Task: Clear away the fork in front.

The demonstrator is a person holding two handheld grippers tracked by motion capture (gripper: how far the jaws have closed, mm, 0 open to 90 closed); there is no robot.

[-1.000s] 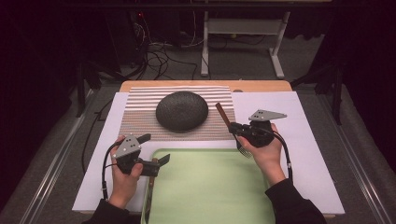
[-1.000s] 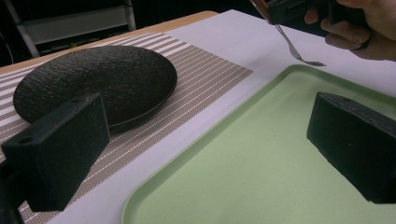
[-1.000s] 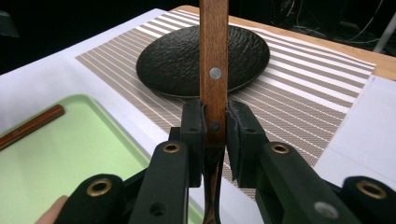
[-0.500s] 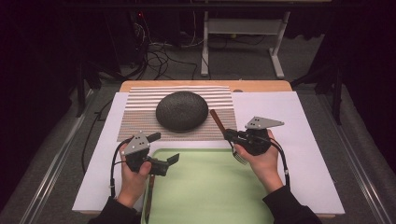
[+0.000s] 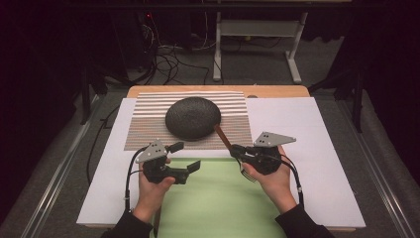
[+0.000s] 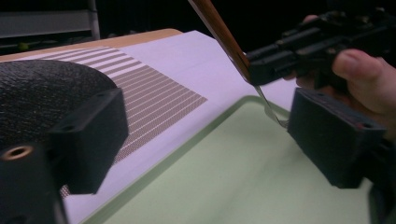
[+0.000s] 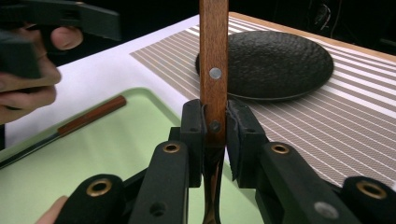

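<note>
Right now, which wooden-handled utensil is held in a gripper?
The wooden-handled fork, clamped upright in the right gripper; the other wooden-handled utensil lies flat on the green tray.

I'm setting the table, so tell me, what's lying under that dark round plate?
The dark plate sits on a striped placemat, which lies on a white sheet over the wooden table. Whether anything small lies beneath the plate cannot be seen, because the plate covers that spot.

I see a fork (image 5: 233, 148) with a brown wooden handle carrying two metal rivets. It is clamped at the handle in my right tongs (image 5: 236, 150), lifted over the far edge of a pale green tray (image 5: 218, 208). Its handle slants up toward a dark round plate (image 5: 193, 117); its metal tines (image 5: 246, 173) point down toward me.
</note>
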